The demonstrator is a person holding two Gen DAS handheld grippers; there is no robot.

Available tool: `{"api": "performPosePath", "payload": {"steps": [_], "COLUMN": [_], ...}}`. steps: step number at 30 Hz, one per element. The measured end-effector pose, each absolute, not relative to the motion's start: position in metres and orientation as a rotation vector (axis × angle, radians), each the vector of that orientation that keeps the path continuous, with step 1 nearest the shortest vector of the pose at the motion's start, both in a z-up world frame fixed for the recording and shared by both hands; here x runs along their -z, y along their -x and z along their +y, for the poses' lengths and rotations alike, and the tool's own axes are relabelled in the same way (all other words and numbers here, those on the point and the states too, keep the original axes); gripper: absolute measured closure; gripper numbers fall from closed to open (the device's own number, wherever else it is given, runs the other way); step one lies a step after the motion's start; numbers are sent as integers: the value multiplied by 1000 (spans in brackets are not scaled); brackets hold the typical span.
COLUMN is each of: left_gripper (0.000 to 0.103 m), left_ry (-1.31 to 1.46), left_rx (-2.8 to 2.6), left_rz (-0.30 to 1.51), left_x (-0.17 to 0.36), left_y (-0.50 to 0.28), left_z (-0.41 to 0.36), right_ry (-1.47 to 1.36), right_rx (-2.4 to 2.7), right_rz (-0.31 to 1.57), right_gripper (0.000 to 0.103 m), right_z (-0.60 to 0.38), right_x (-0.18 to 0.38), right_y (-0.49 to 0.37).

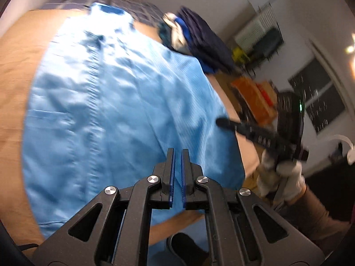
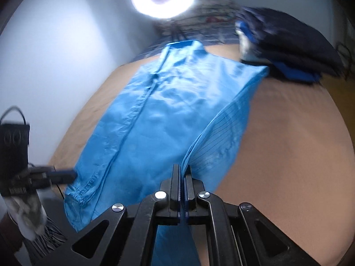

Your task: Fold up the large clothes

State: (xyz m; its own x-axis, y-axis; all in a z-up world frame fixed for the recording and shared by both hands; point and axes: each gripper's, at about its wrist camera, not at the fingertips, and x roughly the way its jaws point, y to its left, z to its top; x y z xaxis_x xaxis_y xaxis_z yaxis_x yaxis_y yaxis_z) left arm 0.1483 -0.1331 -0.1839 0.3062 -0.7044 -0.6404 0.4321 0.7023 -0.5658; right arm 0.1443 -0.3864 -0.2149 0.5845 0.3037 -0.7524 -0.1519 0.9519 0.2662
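Lengthwise, the shiny light-blue garment (image 2: 168,110) runs away from both tongs toward its dark-blue collar. The right gripper (image 2: 182,173), clenched on its lifted near-right edge, is the holder; the left gripper (image 1: 176,157) hangs slightly parted, empty, over the hem.

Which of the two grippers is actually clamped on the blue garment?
The right gripper: its jaws are shut on a fold of the light blue garment. The left gripper has a slight gap and holds nothing.
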Motion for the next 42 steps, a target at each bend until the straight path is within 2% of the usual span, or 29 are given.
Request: {"api": "performPosePath", "payload": {"steps": [8, 19, 22, 25, 26, 27, 32, 37, 42], "left_gripper": [102, 102, 102, 102, 102, 102, 102, 102, 102], "left_ry": [489, 503, 490, 468, 459, 454, 436, 457, 457], "left_rx": [639, 583, 591, 598, 602, 604, 601, 589, 582], "left_rz": [954, 970, 983, 993, 996, 997, 1009, 1035, 1017], "left_x": [177, 189, 192, 193, 193, 193, 196, 202, 197], "left_y": [-167, -168, -168, -169, -168, -168, -164, -166, -166], "left_z": [-60, -37, -42, -52, -54, -55, -56, -56, -57], "right_ry": [5, 162, 126, 31, -10, -45, -184, -299, -254], "right_rx": [-391, -497, -492, -543, -568, -594, -559, -382, -450], "right_rz": [951, 1118, 1121, 1113, 1095, 1072, 930, 1015, 1108], "right_gripper": [103, 103, 103, 91, 79, 76, 76, 80, 81], "right_z": [-296, -233, -239, -251, -257, -262, -326, -386, -365], "right_x": [224, 280, 280, 268, 259, 250, 212, 253, 281], "right_y": [-170, -174, -174, -172, -170, -166, -147, -153, -129]}}
